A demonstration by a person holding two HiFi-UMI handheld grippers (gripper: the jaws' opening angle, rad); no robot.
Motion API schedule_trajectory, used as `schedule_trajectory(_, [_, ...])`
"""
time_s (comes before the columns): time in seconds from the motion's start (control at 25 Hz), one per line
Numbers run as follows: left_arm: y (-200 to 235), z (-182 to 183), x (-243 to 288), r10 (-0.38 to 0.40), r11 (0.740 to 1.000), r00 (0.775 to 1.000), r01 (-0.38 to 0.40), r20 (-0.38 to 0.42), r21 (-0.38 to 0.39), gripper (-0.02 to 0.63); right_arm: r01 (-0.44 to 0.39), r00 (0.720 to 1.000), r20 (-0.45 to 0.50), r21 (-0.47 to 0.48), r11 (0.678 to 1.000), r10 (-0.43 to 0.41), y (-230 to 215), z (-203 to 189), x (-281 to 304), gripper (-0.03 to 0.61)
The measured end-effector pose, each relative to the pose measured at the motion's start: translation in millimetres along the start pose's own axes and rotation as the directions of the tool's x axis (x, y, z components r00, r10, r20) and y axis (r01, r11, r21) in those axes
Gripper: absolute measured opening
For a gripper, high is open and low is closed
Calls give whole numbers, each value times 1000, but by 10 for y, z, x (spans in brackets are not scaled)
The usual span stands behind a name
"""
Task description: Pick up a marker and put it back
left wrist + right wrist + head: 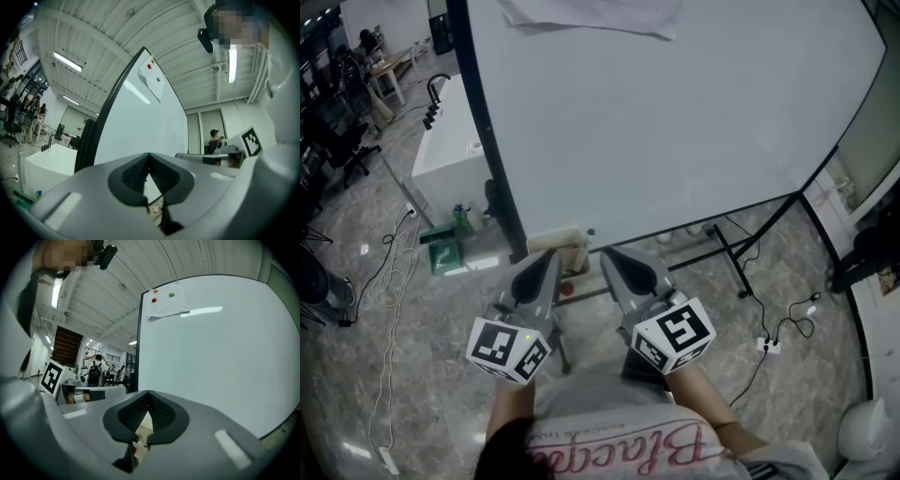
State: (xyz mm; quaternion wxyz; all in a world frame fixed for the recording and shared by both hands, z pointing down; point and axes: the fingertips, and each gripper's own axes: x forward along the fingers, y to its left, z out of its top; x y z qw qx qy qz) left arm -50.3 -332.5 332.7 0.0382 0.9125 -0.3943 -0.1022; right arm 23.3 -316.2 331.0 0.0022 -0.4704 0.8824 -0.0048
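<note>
A large whiteboard point(675, 122) stands in front of me. At its lower left edge hangs a beige holder point(555, 242), and a thin dark marker point(590, 238) stands beside it. A small red thing point(566, 289) lies just below. My left gripper point(551, 255) points at the holder with its tips close to it. It is shut, with nothing between its pads point(136, 171). My right gripper point(609, 253) is held beside it, near the marker, shut and empty as well point(148, 393). Through the gap under the right jaws I glimpse the beige holder point(143, 430) and the red thing point(134, 449).
A sheet of paper point(165, 303) is pinned to the board's top with magnets. The board's black stand legs point(727, 248) spread over the marble floor. A white counter point(450, 150), a green box point(442, 251), loose cables point(394, 272) and a power strip point(769, 344) lie around.
</note>
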Motion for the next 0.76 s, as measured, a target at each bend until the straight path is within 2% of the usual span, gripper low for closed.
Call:
schedule_trajectory(0.28, [11, 12, -84, 8, 1000, 1000, -8, -1, 9, -2, -14, 1000, -5, -38, 999, 13, 127, 3, 5, 2])
schedule_trajectory(0.44, [18, 6, -125, 5, 1000, 1000, -5, -6, 7, -2, 8, 1000, 0, -62, 998, -8, 159, -2, -4, 2])
schedule_trajectory(0.76, [14, 7, -163, -1, 1000, 1000, 1, -5, 3, -2, 16, 1000, -20, -53, 998, -18, 190, -67, 6, 2])
